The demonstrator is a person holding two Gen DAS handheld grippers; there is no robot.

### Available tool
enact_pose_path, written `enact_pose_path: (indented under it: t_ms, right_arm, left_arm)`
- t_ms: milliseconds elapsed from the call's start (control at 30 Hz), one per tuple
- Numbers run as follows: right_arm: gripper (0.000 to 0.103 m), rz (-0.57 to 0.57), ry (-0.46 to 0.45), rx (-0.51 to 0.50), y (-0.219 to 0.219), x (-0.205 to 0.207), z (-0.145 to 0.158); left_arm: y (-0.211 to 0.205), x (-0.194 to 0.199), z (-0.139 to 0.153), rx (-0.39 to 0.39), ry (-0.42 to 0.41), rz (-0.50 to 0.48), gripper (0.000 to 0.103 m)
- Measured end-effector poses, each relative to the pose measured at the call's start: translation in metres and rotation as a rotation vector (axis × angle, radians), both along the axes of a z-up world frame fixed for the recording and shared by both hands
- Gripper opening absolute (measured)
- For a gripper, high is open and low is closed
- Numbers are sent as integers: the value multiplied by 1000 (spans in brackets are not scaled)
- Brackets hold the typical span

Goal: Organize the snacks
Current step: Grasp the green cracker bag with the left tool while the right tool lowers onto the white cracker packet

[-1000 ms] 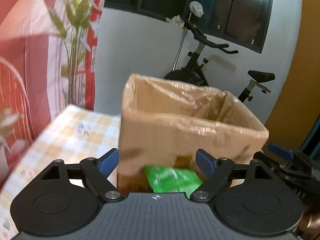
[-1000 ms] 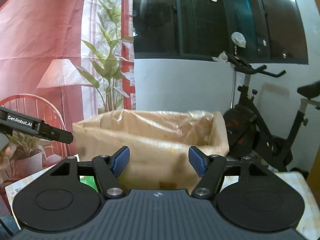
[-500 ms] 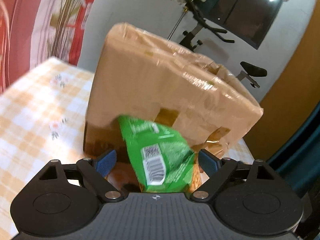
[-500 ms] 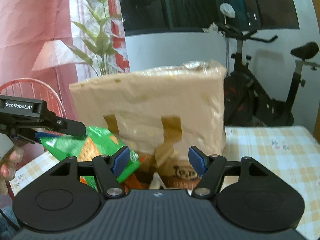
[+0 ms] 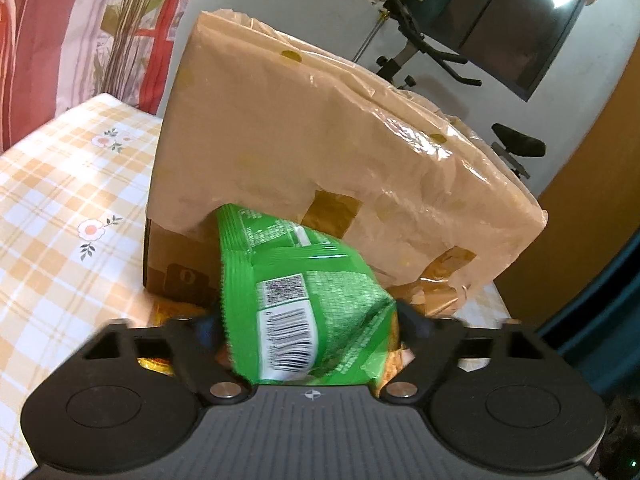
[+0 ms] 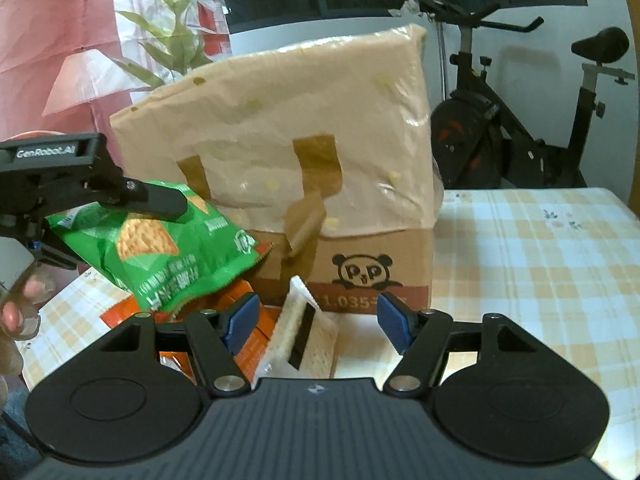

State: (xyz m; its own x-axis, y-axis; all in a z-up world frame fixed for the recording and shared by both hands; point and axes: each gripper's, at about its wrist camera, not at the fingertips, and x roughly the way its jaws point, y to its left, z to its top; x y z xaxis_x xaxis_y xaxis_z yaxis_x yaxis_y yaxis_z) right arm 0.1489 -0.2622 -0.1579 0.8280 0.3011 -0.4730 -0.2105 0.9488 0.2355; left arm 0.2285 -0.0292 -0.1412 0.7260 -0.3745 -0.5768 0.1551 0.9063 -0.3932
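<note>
Fingers of the left gripper (image 5: pixel 308 320) pinch the green snack bag (image 5: pixel 304 304), held up in front of the box (image 5: pixel 320 140). Those of the right gripper (image 6: pixel 316 320) are wide open, holding nothing. Orange packs (image 6: pixel 248 344) and a white cracker pack (image 6: pixel 308 340) wait on the table (image 6: pixel 540 260), so most sorting seems left.

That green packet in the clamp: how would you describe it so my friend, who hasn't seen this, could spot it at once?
Find the big cardboard box wrapped in tan plastic on the checked tablecloth. In front of its left corner, the left gripper holds the green snack bag off the table. It is the only green pack; the packets under it are orange, the wafer pack beside them pale.
</note>
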Motion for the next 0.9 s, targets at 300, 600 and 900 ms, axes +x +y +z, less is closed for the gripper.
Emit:
enact_pose_path:
  t_ms: [300, 600, 900]
  right_arm:
    - [68, 4, 60, 65, -4, 4, -15]
    - [68, -3, 175, -22, 11, 25, -40]
    - [61, -39, 130, -51, 8, 16, -43]
  left_arm:
    - [-2, -44, 28, 86, -162, 57, 68]
    - [14, -70, 37, 140, -234, 168, 68]
    - [22, -77, 32, 137, -231, 212, 68]
